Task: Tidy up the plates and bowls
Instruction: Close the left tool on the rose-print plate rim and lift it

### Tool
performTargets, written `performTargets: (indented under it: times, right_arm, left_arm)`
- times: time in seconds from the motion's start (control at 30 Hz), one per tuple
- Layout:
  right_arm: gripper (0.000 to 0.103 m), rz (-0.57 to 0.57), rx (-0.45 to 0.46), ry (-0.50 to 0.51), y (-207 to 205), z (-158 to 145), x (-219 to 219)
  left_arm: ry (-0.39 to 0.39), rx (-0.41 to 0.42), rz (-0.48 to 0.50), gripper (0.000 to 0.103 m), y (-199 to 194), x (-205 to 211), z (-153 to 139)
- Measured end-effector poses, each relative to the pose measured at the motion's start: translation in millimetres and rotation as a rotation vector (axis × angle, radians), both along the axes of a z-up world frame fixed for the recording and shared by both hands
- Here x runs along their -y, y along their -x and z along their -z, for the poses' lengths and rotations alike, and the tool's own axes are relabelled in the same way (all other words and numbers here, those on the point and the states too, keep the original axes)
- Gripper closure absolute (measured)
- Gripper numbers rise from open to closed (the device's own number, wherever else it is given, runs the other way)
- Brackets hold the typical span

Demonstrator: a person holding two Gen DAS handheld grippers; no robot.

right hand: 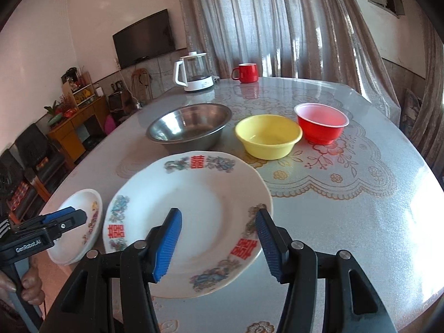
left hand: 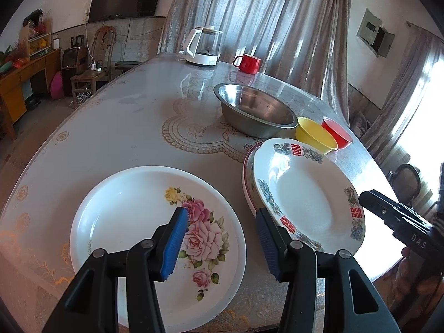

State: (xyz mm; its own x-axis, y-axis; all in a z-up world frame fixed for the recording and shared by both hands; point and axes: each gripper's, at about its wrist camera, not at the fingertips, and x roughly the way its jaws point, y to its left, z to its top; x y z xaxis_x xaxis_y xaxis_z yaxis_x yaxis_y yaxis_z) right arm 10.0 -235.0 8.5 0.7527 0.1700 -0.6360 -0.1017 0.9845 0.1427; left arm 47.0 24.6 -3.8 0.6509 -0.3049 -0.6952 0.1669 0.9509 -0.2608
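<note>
The tabletop [right hand: 347, 222] is glossy and smooth, mirroring the light. The metal bowl [right hand: 188, 126] has a dull brushed sheen. The yellow bowl [right hand: 268, 136] and red bowl [right hand: 322, 123] look plastic. Both plates, the rose plate [left hand: 133, 222] and the red-character plate [right hand: 194, 211], look glazed ceramic; ribbed blue pads [right hand: 166, 245] look rubbery

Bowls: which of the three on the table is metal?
The steel bowl, the widest and grey, standing nearest the kettle. The yellow bowl and the red bowl beside it are coloured and smaller.

Daylight through the curtains [left hand: 266, 22] glares on the glossy table [right hand: 360, 208]; fisheye edges curve and darken.
</note>
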Motion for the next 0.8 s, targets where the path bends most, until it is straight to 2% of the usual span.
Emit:
performTargets:
  times: [0.27, 0.37, 0.67, 0.8]
  right_arm:
    - [0.047, -0.217, -0.029, -0.091, 2, 3, -39]
    - [0.047, -0.293, -0.049, -0.091, 4, 7, -58]
    - [0.047, -0.444, -0.128, -0.104, 8, 25, -99]
    - [0.047, -0.475, -0.12, -0.111, 11, 23, -107]
  left_arm:
    - [0.01, -0.004, -0.031, 0.051, 1, -12, 0]
    - [0.016, -0.008, -0.049, 0.051, 1, -19, 1]
    - [0.054, -0.036, -0.134, 0.051, -1, -57, 5]
    - [0.089, -0.041, -0.195, 0.051, 1, -81, 4]
